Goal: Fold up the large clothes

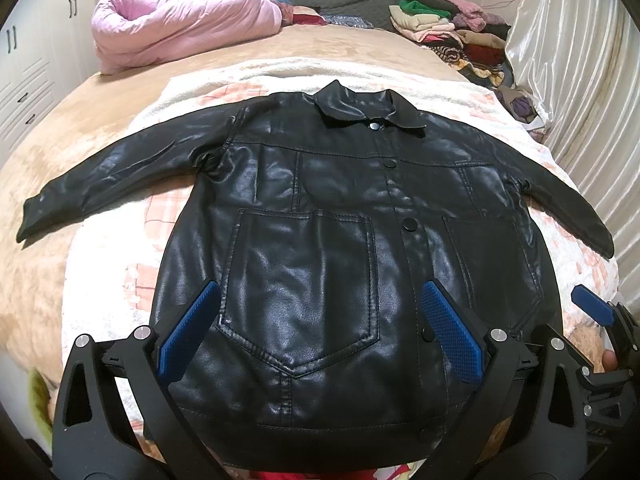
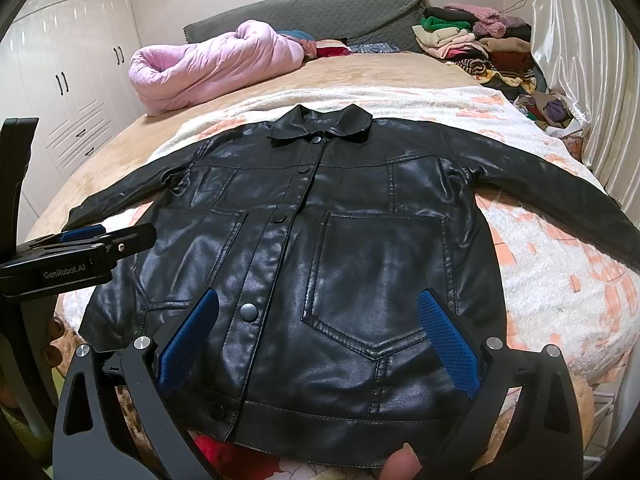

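Note:
A black leather jacket (image 1: 320, 216) lies flat and buttoned on the bed, front up, collar far, both sleeves spread out sideways. It also shows in the right wrist view (image 2: 340, 240). My left gripper (image 1: 320, 296) is open and empty, hovering over the jacket's lower left pocket near the hem. My right gripper (image 2: 320, 304) is open and empty over the lower right pocket near the hem. The right gripper's blue pad (image 1: 592, 306) shows at the right edge of the left wrist view. The left gripper's body (image 2: 76, 252) shows at the left of the right wrist view.
The jacket rests on a white and pink blanket (image 1: 500, 104) over a tan bedspread (image 1: 80, 168). A rolled pink quilt (image 1: 180, 28) lies far left. Stacks of folded clothes (image 1: 452, 32) sit far right by a shiny curtain (image 1: 572, 60). White wardrobes (image 2: 72, 80) stand left.

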